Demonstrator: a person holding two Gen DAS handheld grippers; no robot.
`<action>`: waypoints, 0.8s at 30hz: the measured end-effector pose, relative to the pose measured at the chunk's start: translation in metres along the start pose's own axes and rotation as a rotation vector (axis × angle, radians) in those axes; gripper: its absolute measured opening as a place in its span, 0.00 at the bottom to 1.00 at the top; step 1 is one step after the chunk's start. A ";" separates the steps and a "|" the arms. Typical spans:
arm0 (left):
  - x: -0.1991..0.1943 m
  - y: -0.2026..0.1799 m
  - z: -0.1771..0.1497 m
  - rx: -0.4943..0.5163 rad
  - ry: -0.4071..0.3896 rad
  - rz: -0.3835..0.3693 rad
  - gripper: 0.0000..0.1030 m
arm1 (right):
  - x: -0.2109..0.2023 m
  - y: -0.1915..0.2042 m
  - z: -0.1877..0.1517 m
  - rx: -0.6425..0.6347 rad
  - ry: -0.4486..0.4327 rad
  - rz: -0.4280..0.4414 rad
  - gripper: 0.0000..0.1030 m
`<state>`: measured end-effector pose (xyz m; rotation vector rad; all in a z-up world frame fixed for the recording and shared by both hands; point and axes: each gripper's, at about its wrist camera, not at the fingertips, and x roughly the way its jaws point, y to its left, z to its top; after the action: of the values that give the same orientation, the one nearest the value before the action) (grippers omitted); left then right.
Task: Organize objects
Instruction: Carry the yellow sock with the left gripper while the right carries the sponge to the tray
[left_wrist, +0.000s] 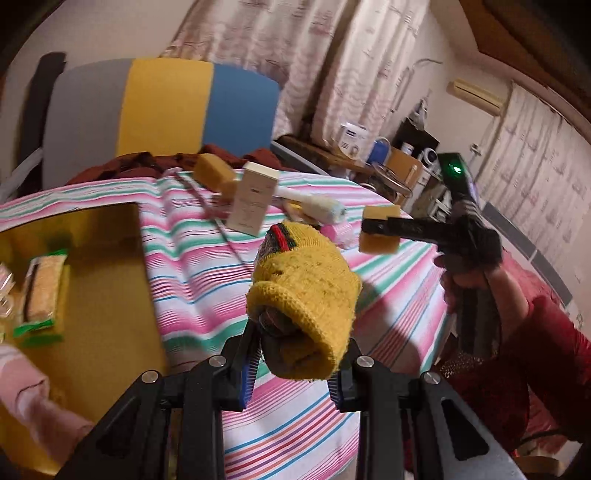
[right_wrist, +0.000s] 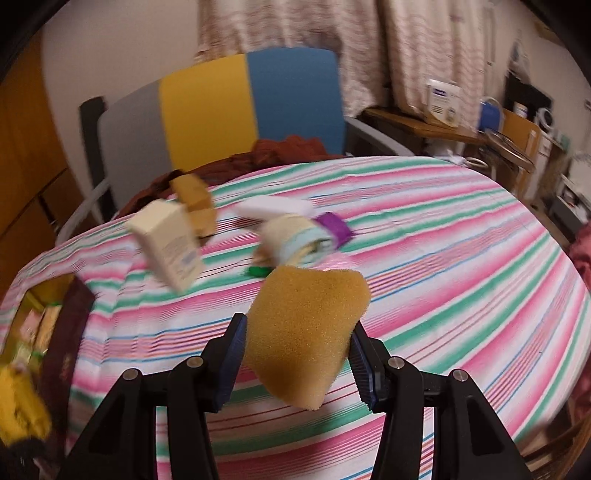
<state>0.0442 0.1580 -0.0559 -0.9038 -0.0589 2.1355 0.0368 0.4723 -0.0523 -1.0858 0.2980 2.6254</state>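
Observation:
My left gripper is shut on a rolled yellow knit sock and holds it above the striped tablecloth. My right gripper is shut on a tan sponge, held in the air above the cloth; in the left wrist view this gripper shows at right with the sponge. A yellow box at left holds packets. On the table farther back lie a cream carton, another sponge and a rolled cloth.
A grey, yellow and blue chair stands behind the table with dark red clothing on it. A shelf with boxes and clutter is at the far right. The yellow box's edge shows at left in the right wrist view.

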 end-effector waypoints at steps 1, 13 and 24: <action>-0.002 0.004 0.000 -0.007 -0.004 0.007 0.29 | -0.005 0.011 -0.002 -0.018 -0.005 0.019 0.52; -0.061 0.073 -0.015 -0.133 -0.067 0.153 0.29 | -0.040 0.134 -0.019 -0.074 -0.014 0.335 0.52; -0.106 0.143 -0.045 -0.260 -0.053 0.316 0.29 | -0.047 0.249 -0.037 -0.215 0.050 0.533 0.52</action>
<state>0.0231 -0.0231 -0.0734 -1.0628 -0.2392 2.4867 0.0094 0.2190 -0.0242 -1.2870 0.3641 3.1617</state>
